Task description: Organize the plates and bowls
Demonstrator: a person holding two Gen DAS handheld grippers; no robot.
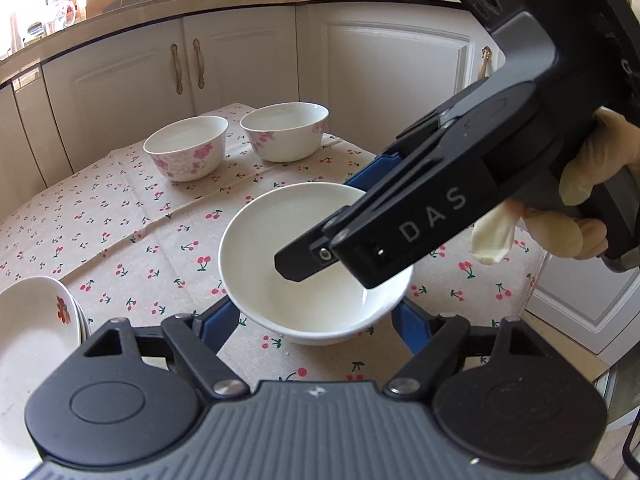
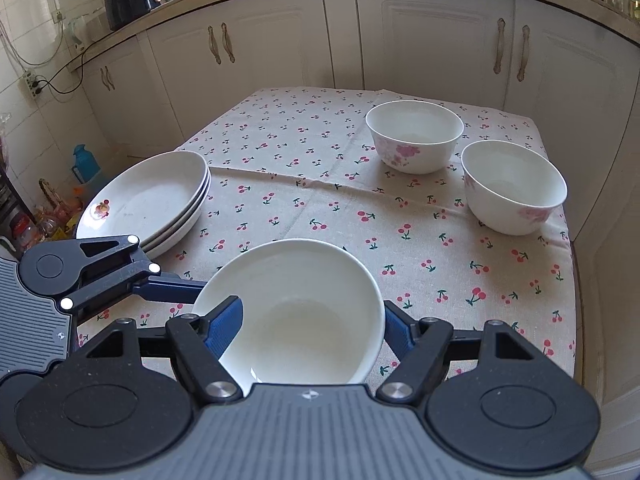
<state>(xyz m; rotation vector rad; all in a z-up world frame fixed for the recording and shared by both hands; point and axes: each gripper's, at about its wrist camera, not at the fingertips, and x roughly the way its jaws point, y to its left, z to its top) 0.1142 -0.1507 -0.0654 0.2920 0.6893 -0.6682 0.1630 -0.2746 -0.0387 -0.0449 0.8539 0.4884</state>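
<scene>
Bowl handling, current state: plain white bowl (image 1: 304, 292) sits at the near middle of the cherry-print cloth (image 2: 320, 160), enclosed by both tools.

Left gripper (image 1: 316, 312): blue fingers (image 1: 224, 320) are set against the outer wall on opposite sides, below the rim. It reads as clamped across the bowl's body, probably so the load is taken low and can't tip.

Right gripper (image 2: 312, 324): one finger is seen over the inside of the bowl, the other outside the rim, so the wall is straddled. Whether its pads press cannot be told. It is driven by a gloved hand (image 1: 592, 184).

Whether the bowl is lifted or resting on the cloth cannot be told.

Plates are already stacked (image 2: 152, 196) at the left edge. Two floral bowls (image 2: 414, 136) (image 2: 514, 186) stand apart at the far right, not nested. Judged: bowl grouping is the open step, with the double hold used for steadiness.
</scene>
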